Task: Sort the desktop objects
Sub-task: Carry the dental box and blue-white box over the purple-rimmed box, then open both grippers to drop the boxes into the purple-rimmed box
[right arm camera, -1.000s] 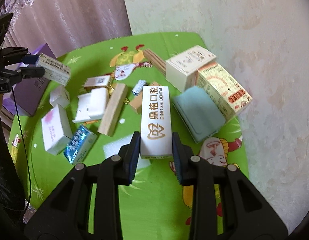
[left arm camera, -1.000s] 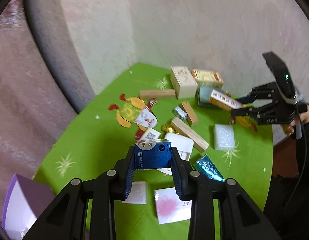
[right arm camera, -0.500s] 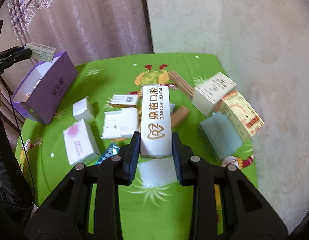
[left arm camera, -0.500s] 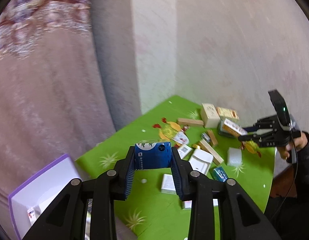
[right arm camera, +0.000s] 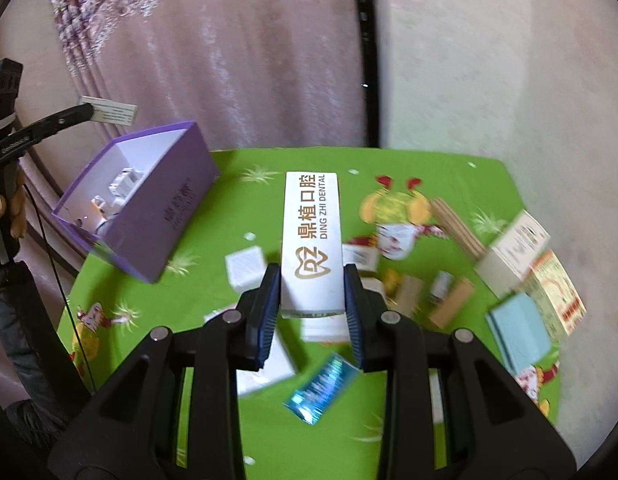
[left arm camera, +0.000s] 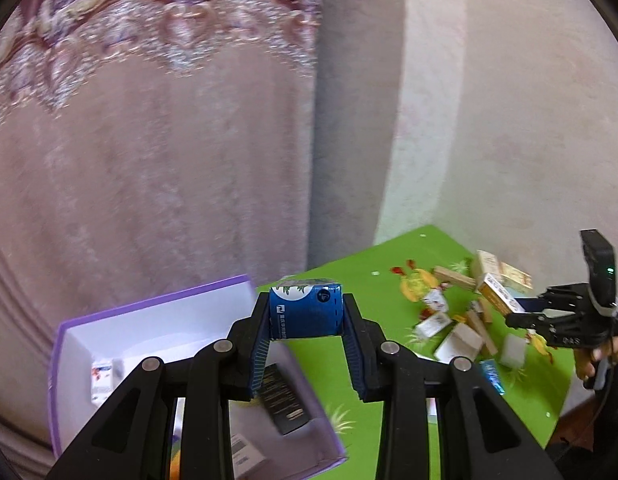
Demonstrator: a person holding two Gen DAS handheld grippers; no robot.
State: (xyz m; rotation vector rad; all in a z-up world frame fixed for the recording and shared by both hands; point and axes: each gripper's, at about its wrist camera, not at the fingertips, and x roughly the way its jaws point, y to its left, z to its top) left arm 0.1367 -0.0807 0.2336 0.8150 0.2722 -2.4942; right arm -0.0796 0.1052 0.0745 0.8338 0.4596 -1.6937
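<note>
Both grippers have lifted toward the purple box (right arm camera: 149, 208): left gripper (left arm camera: 307, 320) pinches a blue packet (left arm camera: 305, 312), right gripper (right arm camera: 312, 300) clamps a white carton (right arm camera: 312, 240), long axis pointing away over scattered boxes.

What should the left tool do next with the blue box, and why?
Probably carry it a little further over the purple box and lower it before letting go. The left tool is clamped on the blue box near the purple box's far rim, and that box is open, with small packets already lying inside. The right tool holds the white dental box over the table.
</note>
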